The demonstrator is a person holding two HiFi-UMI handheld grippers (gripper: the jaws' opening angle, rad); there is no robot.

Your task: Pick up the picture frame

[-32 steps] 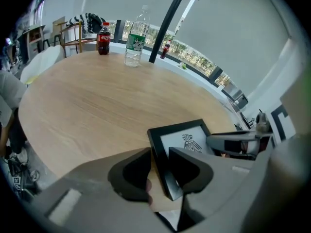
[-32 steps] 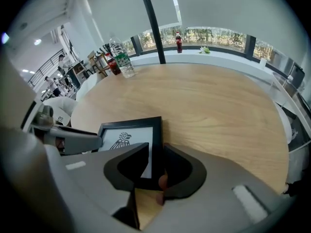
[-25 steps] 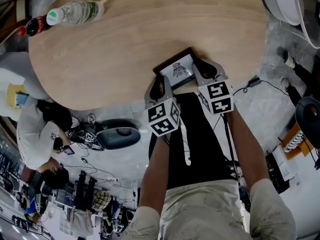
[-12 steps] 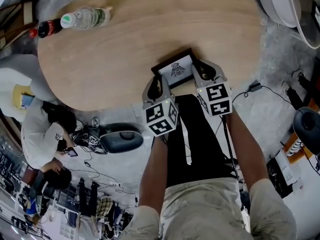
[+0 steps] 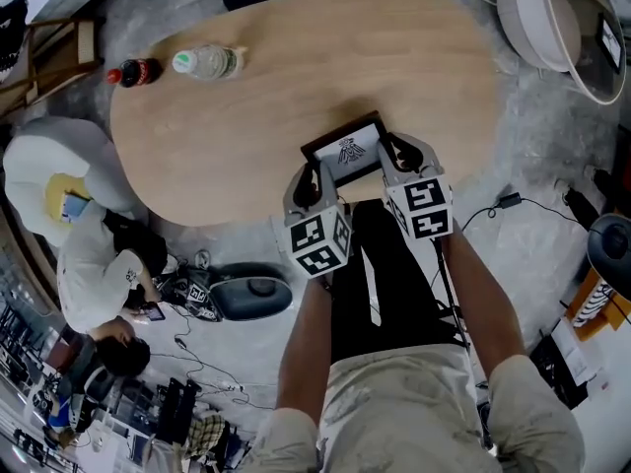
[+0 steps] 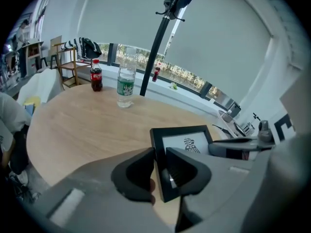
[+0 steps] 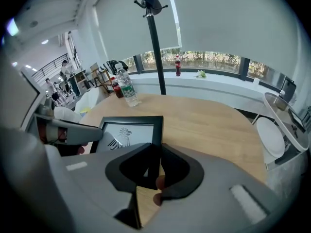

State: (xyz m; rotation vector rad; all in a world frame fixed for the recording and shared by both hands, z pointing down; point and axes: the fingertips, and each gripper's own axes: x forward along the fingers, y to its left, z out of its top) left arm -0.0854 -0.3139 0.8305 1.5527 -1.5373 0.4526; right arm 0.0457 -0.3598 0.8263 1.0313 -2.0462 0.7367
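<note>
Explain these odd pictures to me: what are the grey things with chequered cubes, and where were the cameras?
There is no robot here: a person holds a two-jaw tool in each hand. The top-down picture comes from a camera on the person's head; the other two come from cameras riding on each tool, looking along its jaws. The left gripper and right gripper each clamp one side of the black picture frame; the left jaws have just been closing on it. On the wooden table stand a water bottle and a cola bottle. The marked cubes belong to the tools.
</note>
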